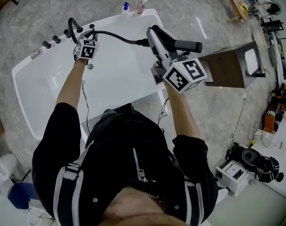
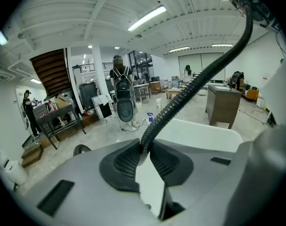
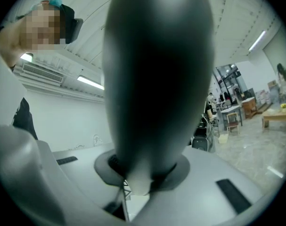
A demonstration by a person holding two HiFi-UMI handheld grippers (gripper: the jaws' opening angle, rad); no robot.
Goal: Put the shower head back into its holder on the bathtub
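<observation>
Blue-capped bottle (image 1: 126,6) beside a pale bottle (image 1: 142,4) on grey floor (image 1: 194,13); brown cabinet (image 1: 227,69) at right.

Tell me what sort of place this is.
Probably a workshop or lab hall, not a bathroom: the bathtub stands on a bare floor, under strip lights, near a cluttered workbench.

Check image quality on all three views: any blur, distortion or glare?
Head view: sharp and evenly lit, only a soft sheen on the white bathtub. Left gripper view: strong fisheye bends the ceiling light strips, corners go dark, and the black ribbed hose is crisp between the jaws. Right gripper view: the black shower head fills the middle, too close and out of focus.
</observation>
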